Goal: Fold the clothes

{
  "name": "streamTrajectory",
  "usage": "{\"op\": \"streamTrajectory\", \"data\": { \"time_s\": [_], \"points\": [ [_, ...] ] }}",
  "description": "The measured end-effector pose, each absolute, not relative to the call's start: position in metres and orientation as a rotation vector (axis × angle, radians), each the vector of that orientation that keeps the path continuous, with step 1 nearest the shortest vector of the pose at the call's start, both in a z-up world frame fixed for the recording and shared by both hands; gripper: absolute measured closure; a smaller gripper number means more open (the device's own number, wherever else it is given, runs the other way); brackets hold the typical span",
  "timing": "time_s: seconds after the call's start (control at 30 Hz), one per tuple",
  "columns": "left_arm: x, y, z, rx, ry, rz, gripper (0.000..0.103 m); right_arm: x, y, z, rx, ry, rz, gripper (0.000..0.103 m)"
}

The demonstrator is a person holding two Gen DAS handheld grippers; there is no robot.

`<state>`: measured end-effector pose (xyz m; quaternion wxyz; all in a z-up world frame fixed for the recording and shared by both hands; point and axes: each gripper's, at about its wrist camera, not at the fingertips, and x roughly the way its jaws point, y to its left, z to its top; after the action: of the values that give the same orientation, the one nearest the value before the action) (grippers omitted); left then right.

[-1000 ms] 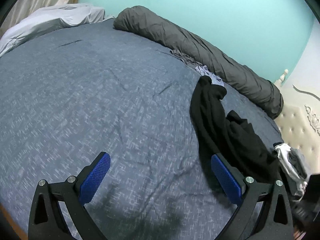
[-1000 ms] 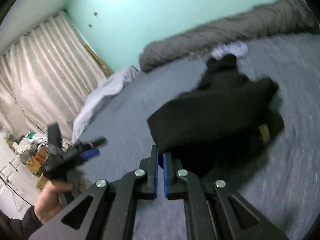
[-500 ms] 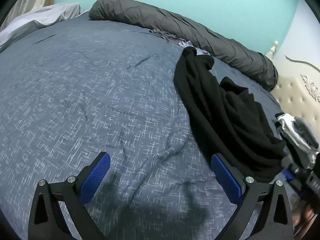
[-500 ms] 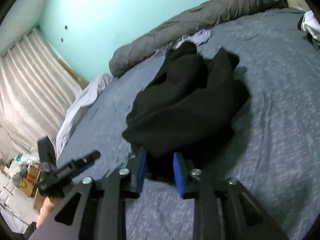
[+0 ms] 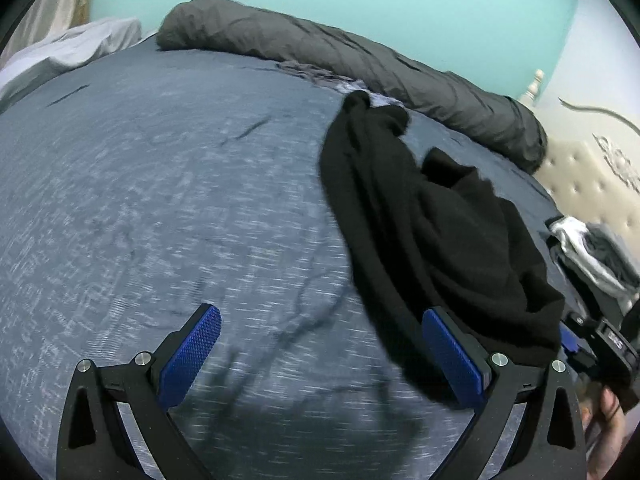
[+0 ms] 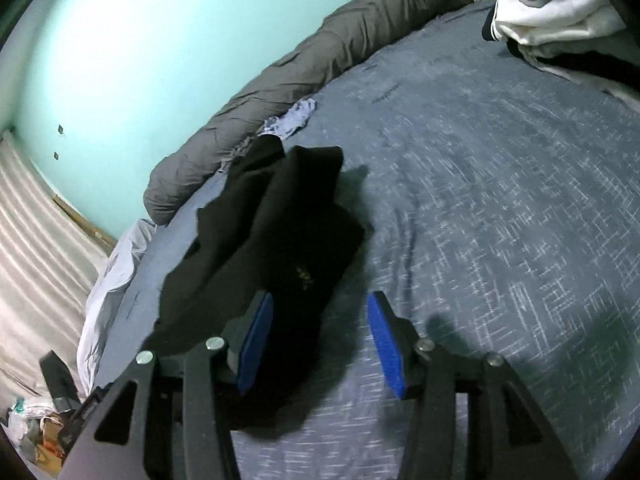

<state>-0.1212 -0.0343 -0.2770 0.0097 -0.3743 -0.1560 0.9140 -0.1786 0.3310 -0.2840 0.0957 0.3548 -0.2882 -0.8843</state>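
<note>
A crumpled black garment (image 5: 432, 232) lies in a long heap on the blue-grey bedspread (image 5: 160, 200). My left gripper (image 5: 320, 344) is open just above the bedspread, and its right finger touches the garment's near edge. In the right wrist view the same black garment (image 6: 272, 240) stretches away from my right gripper (image 6: 320, 340). That gripper is open, and the garment's near end lies loose between its left finger and the gap. The right gripper (image 5: 576, 340) also shows at the left view's right edge, held by a hand (image 5: 608, 412).
A rolled dark grey duvet (image 5: 360, 60) runs along the teal wall. A pile of white and grey clothes (image 5: 592, 252) sits by the tufted headboard (image 5: 592, 184). A pale sheet (image 5: 60, 52) is bunched at the far left. Curtains (image 6: 32, 240) hang beyond the bed.
My right gripper has gone from shut on the black garment to open, and the garment has dropped onto the bed. My left gripper has moved closer to the garment.
</note>
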Motion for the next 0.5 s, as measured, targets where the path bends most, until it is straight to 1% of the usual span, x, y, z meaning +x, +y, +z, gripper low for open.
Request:
{"op": "streamTrajectory", "data": {
  "time_s": [0.2,0.4,0.5],
  "points": [
    [-0.12,-0.003,-0.26,-1.113,-0.379,2.823,0.0,-0.181,0.343,-0.284,1.036,-0.903,-2.62,0.052],
    [-0.124,0.019,-0.242,-1.059,-0.377,2.797,0.0,-0.183,0.352,-0.284,1.053,-0.921,-2.613,0.052],
    [-0.127,0.035,-0.234,-1.039,-0.323,2.786,0.0,-0.184,0.356,-0.284,1.056,-0.935,-2.616,0.052]
  ]
}}
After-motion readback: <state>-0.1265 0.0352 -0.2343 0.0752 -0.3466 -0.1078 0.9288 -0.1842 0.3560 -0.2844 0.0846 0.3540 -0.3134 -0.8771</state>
